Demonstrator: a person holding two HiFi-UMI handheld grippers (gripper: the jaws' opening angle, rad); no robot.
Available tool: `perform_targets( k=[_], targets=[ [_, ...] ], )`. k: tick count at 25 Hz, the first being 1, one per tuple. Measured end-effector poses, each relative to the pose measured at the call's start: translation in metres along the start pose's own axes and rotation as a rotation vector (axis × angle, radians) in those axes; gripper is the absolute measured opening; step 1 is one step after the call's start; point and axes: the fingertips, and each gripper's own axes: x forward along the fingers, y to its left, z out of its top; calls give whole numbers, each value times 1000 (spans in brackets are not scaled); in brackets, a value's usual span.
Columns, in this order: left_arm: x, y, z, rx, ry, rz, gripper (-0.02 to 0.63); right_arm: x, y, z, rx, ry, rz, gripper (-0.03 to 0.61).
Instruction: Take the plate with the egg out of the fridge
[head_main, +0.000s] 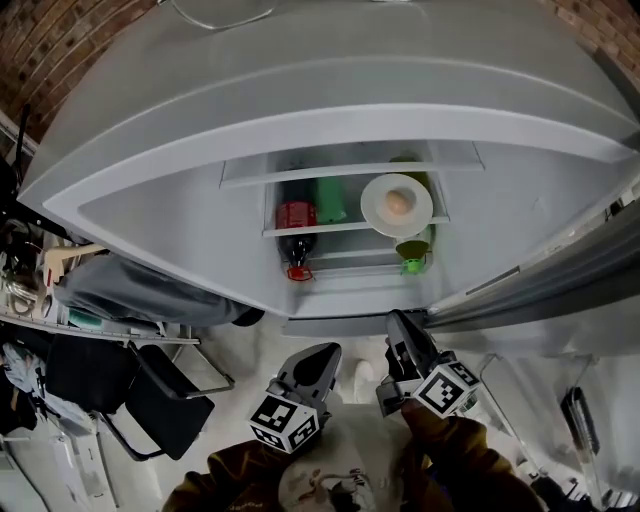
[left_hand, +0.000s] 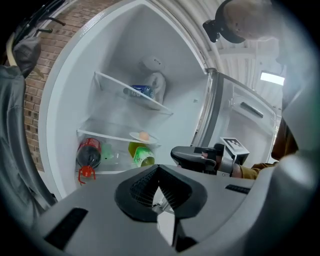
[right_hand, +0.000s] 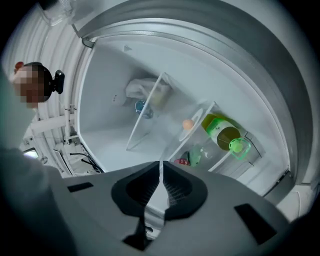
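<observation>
1. While the fridge (head_main: 200, 215) is standing open, the plate (head_main: 372, 205) is sitting on the middle glass shelf (head_main: 330, 228), at its right end and close to its near edge, with the egg (head_main: 398, 202) resting at its centre.
2. Under that shelf a cola bottle (head_main: 296, 232) is lying on its side at the left, red cap pointing toward the opening, and a green container (head_main: 330, 200) is sitting just beside it.
3. Below the plate a green bottle (head_main: 414, 250) is lying on its side, its cap also facing out.
4. On the upper shelf (left_hand: 150, 102), the left gripper view is showing a whitish item (left_hand: 157, 82) with a blue-labelled thing (left_hand: 142, 91) beside it.
5. Nothing is standing between the plate and the fridge opening, so its near side is lying open, and bare shelf is stretching away to its left.
6. The fridge door (head_main: 560, 280) is hanging open at the right, bounding the room on that side.
7. The left hand-held gripper (head_main: 325, 358) is hovering low in front of the fridge, well apart from the shelf, with its jaws pressed together on nothing.
8. The right hand-held gripper (head_main: 398, 325) is hovering just beside it, nearer the door, jaws likewise together and empty, pointing toward the shelves.
</observation>
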Motion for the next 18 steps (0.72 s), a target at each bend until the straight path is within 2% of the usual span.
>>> perform_targets(
  k=[7,12,18],
  targets=[
    [2,12,11,9,2,3,8,16,-6,3,18,-17,-43,8],
    [-7,19,29,21,-79,36,8,28,-9,3,-19,-18,-71,8],
    [-1,9,17,23,-71,13,8,33,-5,9,-67,-11,-67,8]
  ],
)
